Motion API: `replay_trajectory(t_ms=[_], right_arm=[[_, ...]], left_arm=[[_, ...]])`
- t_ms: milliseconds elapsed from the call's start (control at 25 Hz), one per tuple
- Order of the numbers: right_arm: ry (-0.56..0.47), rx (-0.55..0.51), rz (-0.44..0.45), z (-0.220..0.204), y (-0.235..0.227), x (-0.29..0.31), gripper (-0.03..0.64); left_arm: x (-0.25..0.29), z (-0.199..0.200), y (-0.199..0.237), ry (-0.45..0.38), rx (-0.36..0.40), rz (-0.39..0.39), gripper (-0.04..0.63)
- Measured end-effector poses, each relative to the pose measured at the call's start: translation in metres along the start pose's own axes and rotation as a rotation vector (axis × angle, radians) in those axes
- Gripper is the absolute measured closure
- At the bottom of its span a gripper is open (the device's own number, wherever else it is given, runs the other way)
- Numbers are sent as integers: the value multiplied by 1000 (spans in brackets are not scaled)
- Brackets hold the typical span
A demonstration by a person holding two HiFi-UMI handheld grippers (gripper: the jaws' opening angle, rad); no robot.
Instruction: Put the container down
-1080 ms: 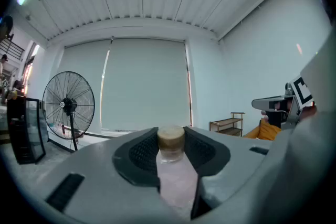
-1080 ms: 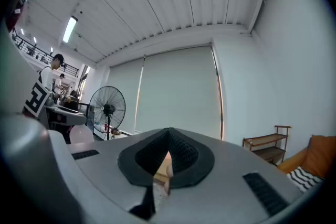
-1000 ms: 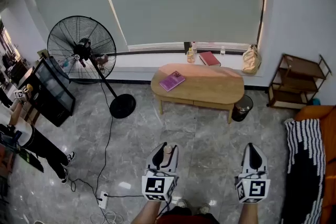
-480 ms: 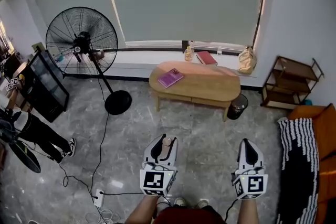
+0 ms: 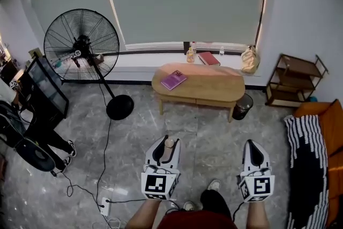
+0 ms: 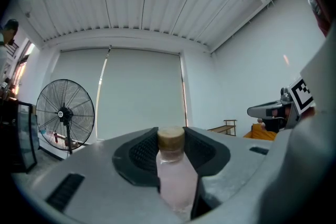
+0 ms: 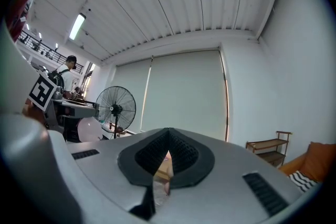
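My left gripper is held low over the grey marble floor, shut on the container, a small pale pink bottle with a tan cork-like cap. In the left gripper view the container stands upright between the dark pads, its cap level with the fingertips. My right gripper is level with it to the right; its jaws meet at the tips with nothing between them. In the right gripper view the right gripper shows only a thin slit below the tips.
An oval wooden coffee table with a pink book stands ahead by the windowsill. A standing fan and its cable are at left, a dark bin by the table, a wooden shelf and a striped blanket at right.
Both grippers keep their places and the bottle stays gripped. The view has shifted a little, a foot now shows below, and the person at the far left has moved.
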State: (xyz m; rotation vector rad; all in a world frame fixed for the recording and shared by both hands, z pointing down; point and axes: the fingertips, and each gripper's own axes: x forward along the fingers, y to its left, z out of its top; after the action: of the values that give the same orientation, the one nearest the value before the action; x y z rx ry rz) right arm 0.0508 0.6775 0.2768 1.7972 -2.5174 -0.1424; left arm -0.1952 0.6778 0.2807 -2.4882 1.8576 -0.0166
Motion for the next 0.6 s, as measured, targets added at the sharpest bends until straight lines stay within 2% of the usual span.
replay_trajectory(t_ms=[320,600], right_arm=[[23,10,2,-10,-16,29,621],[30,39,-2,-27,-45,80,621]], left_arm=[[27,-11,0,26,5,-14,448],[85,-27,8,61,12,-1,448]])
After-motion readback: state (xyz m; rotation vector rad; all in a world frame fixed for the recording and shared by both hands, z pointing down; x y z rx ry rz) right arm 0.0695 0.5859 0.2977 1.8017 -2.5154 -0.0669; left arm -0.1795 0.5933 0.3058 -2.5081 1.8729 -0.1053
